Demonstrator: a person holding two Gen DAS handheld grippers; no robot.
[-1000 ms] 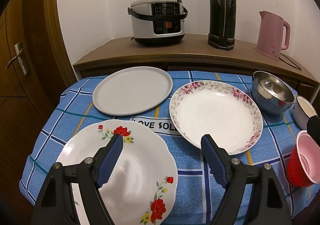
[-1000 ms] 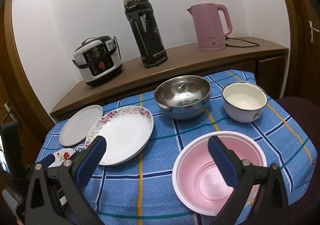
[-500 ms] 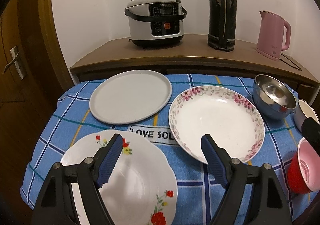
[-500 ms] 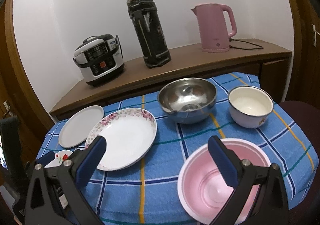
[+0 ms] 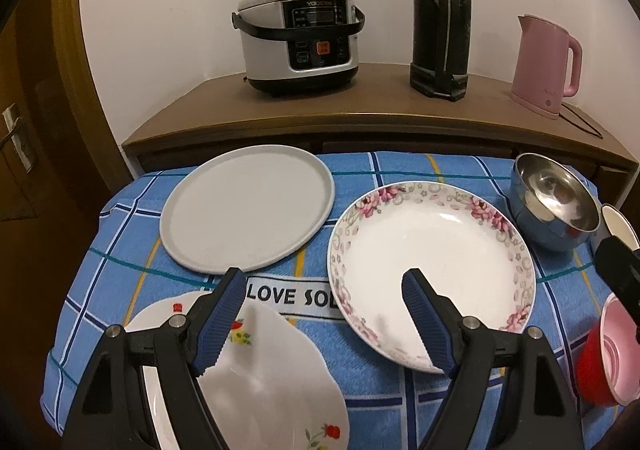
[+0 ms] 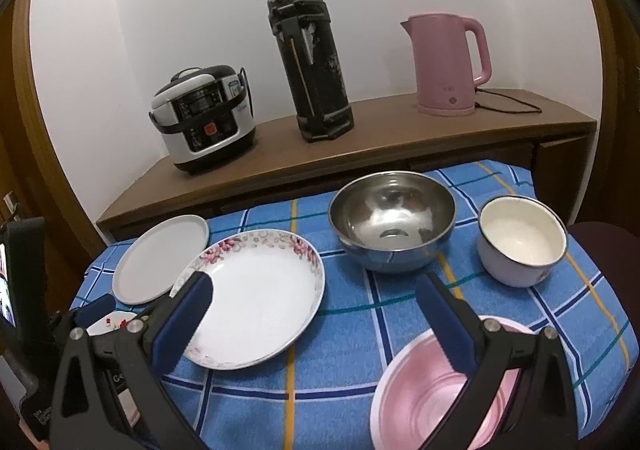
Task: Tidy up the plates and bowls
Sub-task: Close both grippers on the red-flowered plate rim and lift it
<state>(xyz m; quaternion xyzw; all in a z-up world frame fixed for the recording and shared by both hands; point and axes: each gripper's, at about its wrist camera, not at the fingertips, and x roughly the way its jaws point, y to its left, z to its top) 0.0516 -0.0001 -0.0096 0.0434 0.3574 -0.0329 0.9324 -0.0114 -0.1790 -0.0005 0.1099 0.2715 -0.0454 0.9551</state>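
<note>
Table [image 5: 400, 166] under a blue checked cloth, six dishes on it. Left gripper [image 5: 322, 320] has its jaws spread wide, nothing between them, hanging over the near left part of the cloth. Its left finger sits above the red-flower plate [image 5: 272, 382] at the near left corner; whether it touches is unclear. Its right finger overlaps the near rim of the pink-flower plate [image 5: 432, 258], which lies mid-table. Grey plate [image 5: 248, 214] lies flat at the far left, just beside the pink-flower plate, apart from it.

Right gripper [image 6: 314, 320] is also wide open and empty, above the near right side. Pink bowl [image 6: 424, 394] is right below its right finger at the near edge. Steel bowl [image 6: 392, 222] stands at the far right centre, white enamel bowl [image 6: 520, 240] just to its right, not touching.

Sideboard [image 5: 360, 118] behind the table carries a rice cooker [image 5: 298, 36], a black flask [image 5: 440, 14] and a pink kettle [image 5: 546, 64], all upright
</note>
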